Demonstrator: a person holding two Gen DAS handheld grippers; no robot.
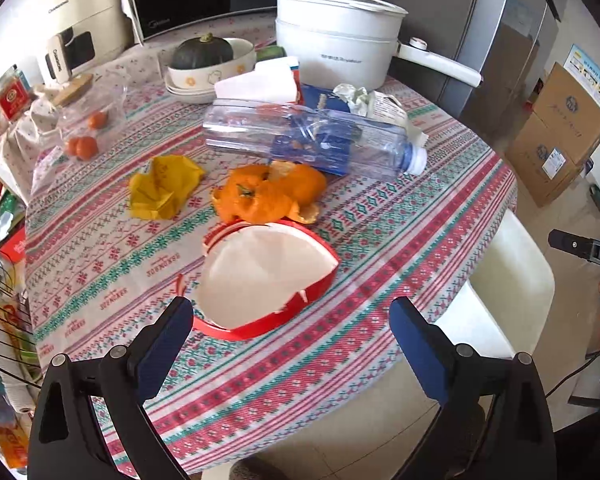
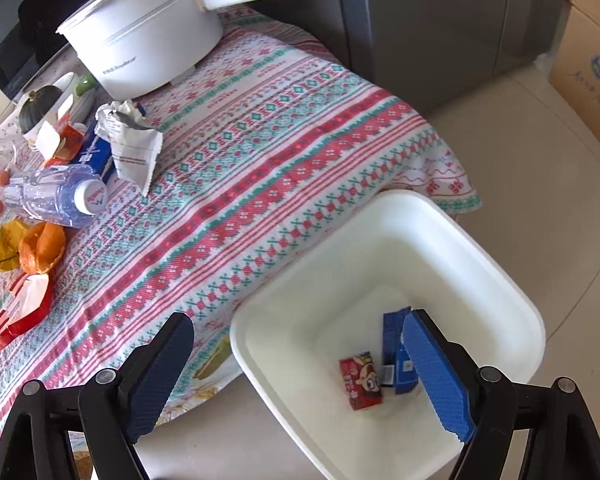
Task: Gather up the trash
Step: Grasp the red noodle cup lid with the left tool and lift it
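Left gripper (image 1: 292, 330) spread wide, empty, above torn red-and-white paper bowl (image 1: 266, 280). Pinch its 6 o'clock rim. Right gripper (image 2: 298, 364) agape, empty, over bin (image 2: 380, 216).

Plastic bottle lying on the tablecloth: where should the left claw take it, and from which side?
Grip the plastic bottle across its clear mid-body, coming from above with the fingers straddling its width. It lies on its side, cap end toward the table edge, and the open left claw probably spans it.
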